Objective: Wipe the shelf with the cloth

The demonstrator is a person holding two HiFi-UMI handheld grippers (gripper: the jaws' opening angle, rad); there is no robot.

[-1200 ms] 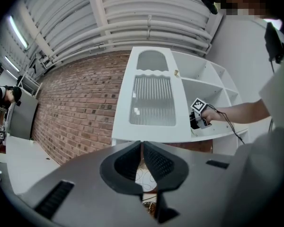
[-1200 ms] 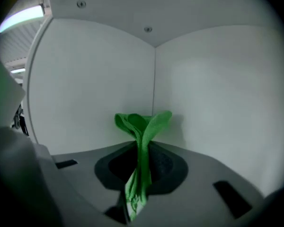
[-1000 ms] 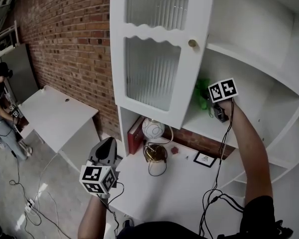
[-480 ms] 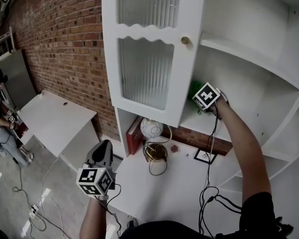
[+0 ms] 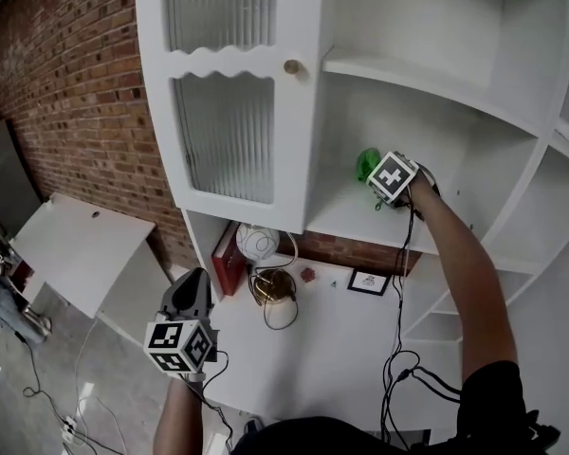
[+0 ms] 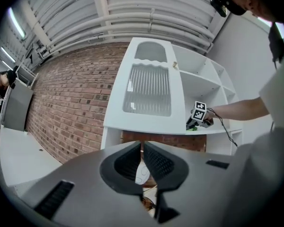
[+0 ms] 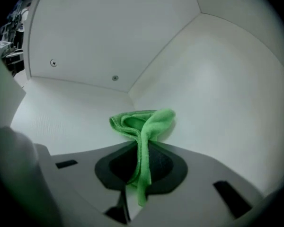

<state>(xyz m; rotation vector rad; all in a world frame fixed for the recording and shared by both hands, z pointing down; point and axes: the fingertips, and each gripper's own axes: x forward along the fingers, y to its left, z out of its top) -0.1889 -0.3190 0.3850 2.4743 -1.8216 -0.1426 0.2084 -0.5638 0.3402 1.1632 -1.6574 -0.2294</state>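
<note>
Cloth (image 5: pixel 368 164) is green and bunched up, in at the shelf (image 5: pixel 346 218), roughly 1 o'clock in the head view. Going left to right: left tool (image 5: pixel 192 287) hangs at 7 o'clock over the worktop (image 5: pixel 332 349), clenched on nothing. Glass door (image 5: pixel 229 112) sits at 11. Right tool (image 7: pixel 141 148) is clamped on the cloth, with a strip dangling between its jaws.

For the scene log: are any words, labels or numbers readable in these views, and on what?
No text can be read in any view.
Small framed picture: print too small to read.
Red book: no lettering can be made out.
Left gripper and right gripper: cubes bear square markers only, no letters.
</note>
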